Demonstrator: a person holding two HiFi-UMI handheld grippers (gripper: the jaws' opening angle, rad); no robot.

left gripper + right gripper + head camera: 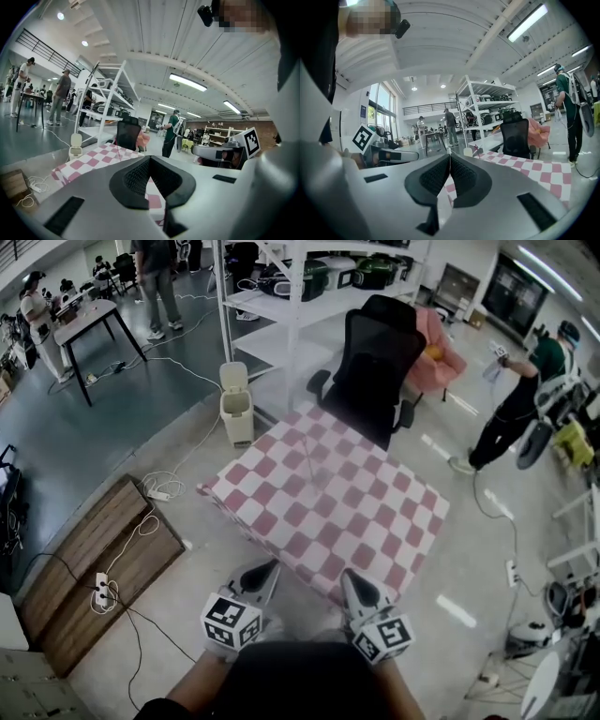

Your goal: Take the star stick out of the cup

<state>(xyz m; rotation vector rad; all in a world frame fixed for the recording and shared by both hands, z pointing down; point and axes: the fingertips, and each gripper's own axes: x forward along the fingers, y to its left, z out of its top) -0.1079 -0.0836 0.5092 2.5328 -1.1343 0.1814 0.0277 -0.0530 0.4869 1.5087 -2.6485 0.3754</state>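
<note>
A table with a red-and-white checked cloth (375, 521) stands in front of me. Near its middle a thin stick (306, 454) rises from what looks like a clear cup, which is faint and hard to make out. In the right gripper view the stick's pink star (476, 149) shows over the far cloth. The left gripper view catches it as a thin red line (116, 150). My left gripper (269, 570) and right gripper (350, 577) hover side by side at the table's near edge, well short of the stick. Both are shut and hold nothing (149, 159) (449, 157).
A black office chair (370, 371) stands at the table's far side, with white shelving (300, 306) behind it. A small white bin (235, 404) sits left of the table. A wooden board (94, 568) and cables lie on the floor at left. People stand around the room.
</note>
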